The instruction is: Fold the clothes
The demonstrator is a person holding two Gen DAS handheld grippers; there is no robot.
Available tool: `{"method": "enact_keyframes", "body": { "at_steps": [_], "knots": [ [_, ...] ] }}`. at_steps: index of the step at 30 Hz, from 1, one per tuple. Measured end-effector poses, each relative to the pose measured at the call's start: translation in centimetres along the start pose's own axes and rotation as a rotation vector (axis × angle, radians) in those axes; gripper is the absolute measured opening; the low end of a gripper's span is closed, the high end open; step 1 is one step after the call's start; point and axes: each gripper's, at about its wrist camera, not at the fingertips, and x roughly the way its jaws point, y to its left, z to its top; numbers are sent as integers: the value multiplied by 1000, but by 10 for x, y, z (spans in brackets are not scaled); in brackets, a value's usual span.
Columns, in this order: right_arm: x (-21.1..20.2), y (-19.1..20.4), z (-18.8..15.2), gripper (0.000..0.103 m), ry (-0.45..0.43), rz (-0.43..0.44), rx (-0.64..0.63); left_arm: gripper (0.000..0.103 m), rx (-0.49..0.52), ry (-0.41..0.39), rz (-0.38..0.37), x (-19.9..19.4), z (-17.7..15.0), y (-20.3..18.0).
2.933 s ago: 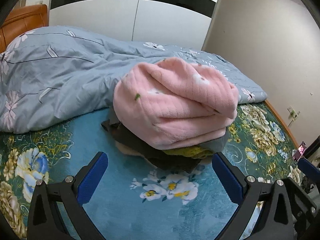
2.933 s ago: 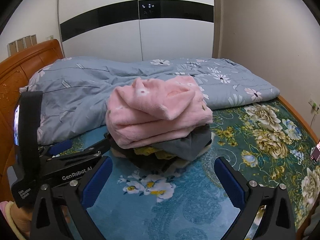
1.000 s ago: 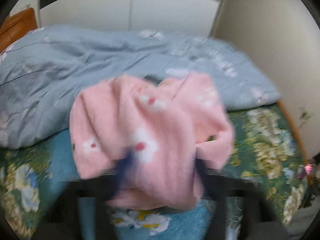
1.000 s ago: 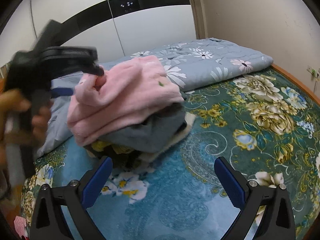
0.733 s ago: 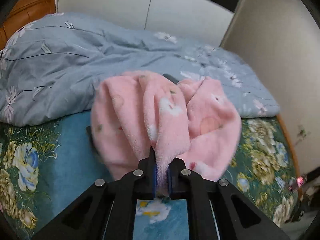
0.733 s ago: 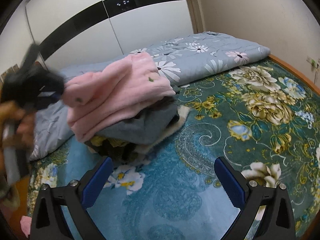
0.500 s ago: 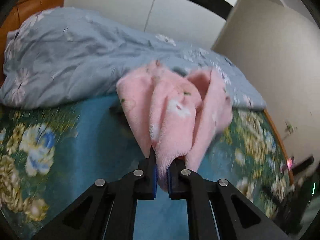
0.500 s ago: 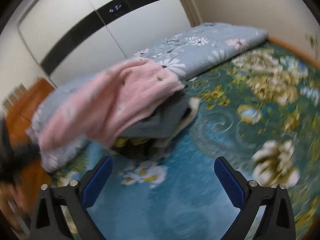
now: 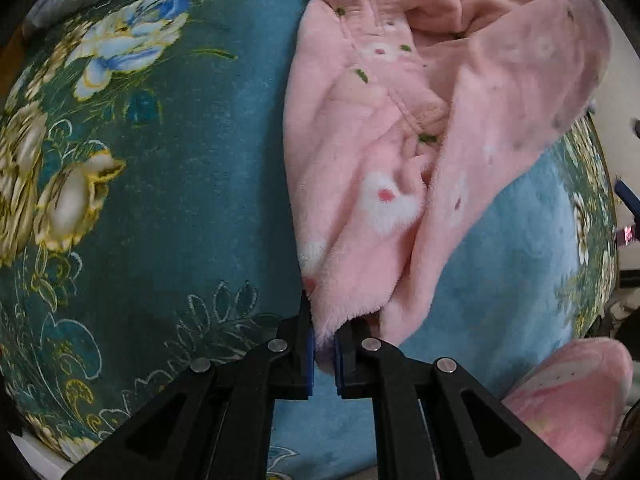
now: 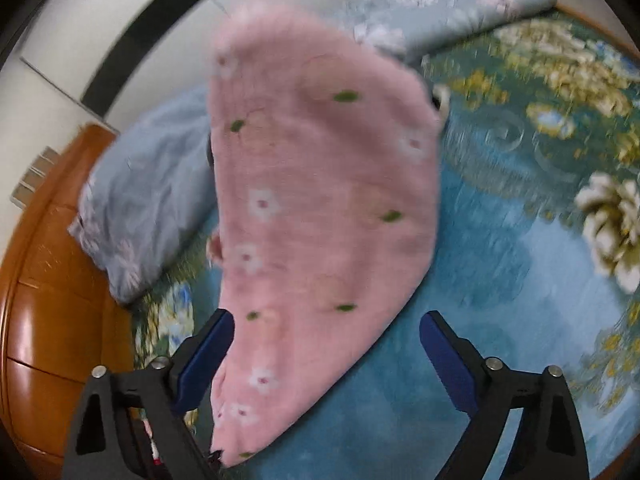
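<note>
My left gripper (image 9: 324, 354) is shut on an edge of the pink fleece garment (image 9: 400, 128) with white flowers. The garment hangs from it, stretched out over the teal floral bedspread (image 9: 168, 184). In the right wrist view the same pink garment (image 10: 320, 208) hangs wide and blurred in front of the camera. My right gripper (image 10: 326, 354) is open, its blue pads either side of the garment's lower part without touching it. The pile of other clothes is hidden behind the garment.
A grey-blue floral duvet (image 10: 156, 200) lies bunched at the back left of the bed. The wooden headboard (image 10: 52, 292) stands at the left. A white and black wardrobe (image 10: 100, 36) is behind. More pink fleece (image 9: 568, 404) shows at the lower right of the left wrist view.
My left gripper closed on the pink garment, lifted it off the pile and swung it out over the bedspread. My right gripper turned toward the hanging garment and stayed open.
</note>
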Motion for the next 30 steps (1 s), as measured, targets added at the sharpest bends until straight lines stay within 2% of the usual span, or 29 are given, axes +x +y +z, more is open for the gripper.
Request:
{"method": "enact_keyframes", "body": {
  "at_steps": [2,4,7,8,9,13,14,19,24,27,30],
  "knots": [
    [20,10,-2,81,59,5,-3,8,9,-2,-10,-3,3,1],
    [35,19,3,71,77,0,-11,12,19,-4,-21,-5,6,1],
    [54,32,12,50,84,-10,-17,14,33,-6,-36,-9,10,2],
    [57,35,15,49,74,-13,-14,16,37,-7,-41,-10,11,2],
    [60,34,20,49,61,-15,-2,18,42,-8,-47,-12,13,2],
    [61,15,23,50,30,-69,52,41,41,-29,-41,-14,24,8],
    [59,6,22,50,25,-82,71,42,39,-36,-37,-14,28,9],
    [38,-51,13,53,4,-117,195,42,52,-72,-26,-13,37,18],
    [3,-122,5,59,-55,-163,405,42,226,-150,107,14,60,-22],
    [4,-150,-4,59,6,-205,501,42,219,-167,186,26,67,-28],
    [13,-166,-15,59,68,-210,551,42,184,-155,139,21,65,-22]
  ]
}}
